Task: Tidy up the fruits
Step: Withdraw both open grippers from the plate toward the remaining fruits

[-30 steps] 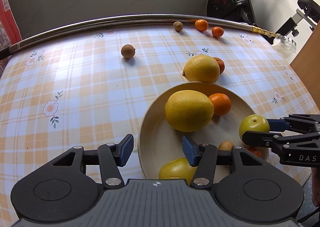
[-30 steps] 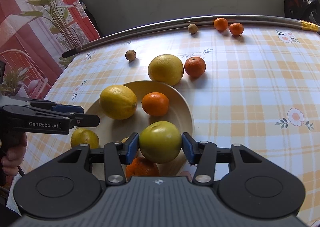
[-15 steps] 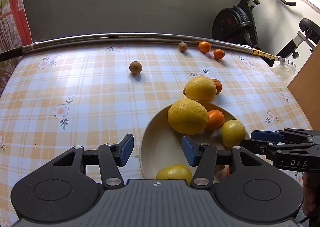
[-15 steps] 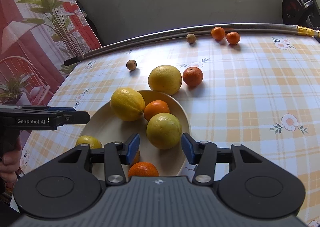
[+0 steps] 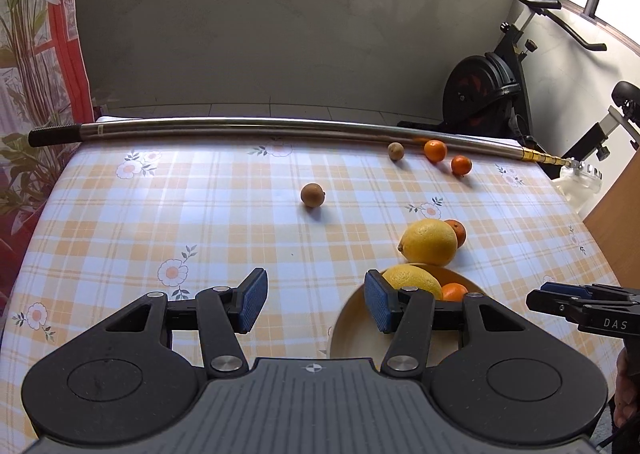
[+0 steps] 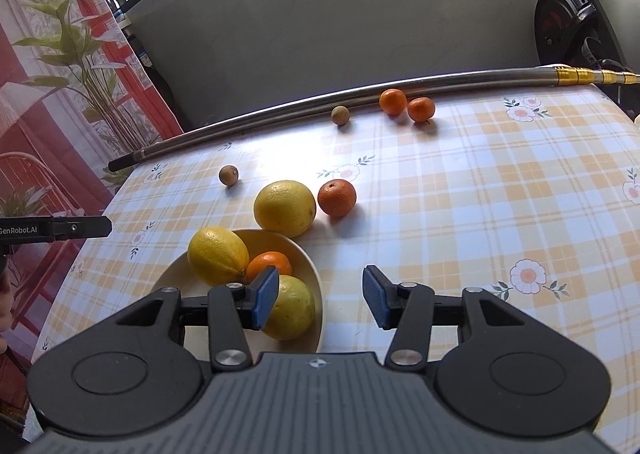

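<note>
The right gripper no longer has the yellow-green fruit it was clamping a sec ago; that fruit now sits in the bowl at its right rim, touching the small orange beside the lemon, w/ the jaws apart and nothing between them, pulled back and up off the bowl. The left gripper has lifted away too, jaws part open and empty, over bare cloth just left of the bowl. So one more piece is stowed, approx three visible in the bowl from here. Still loose on the table: a big lemon and an orange just beyond the bowl's far rim, a brown fruit nearer the left edge, and another brown one w/ two mandarins along the far edge by the metal pole. Next pick is prob. the big lemon, closest to both grippers.
</note>
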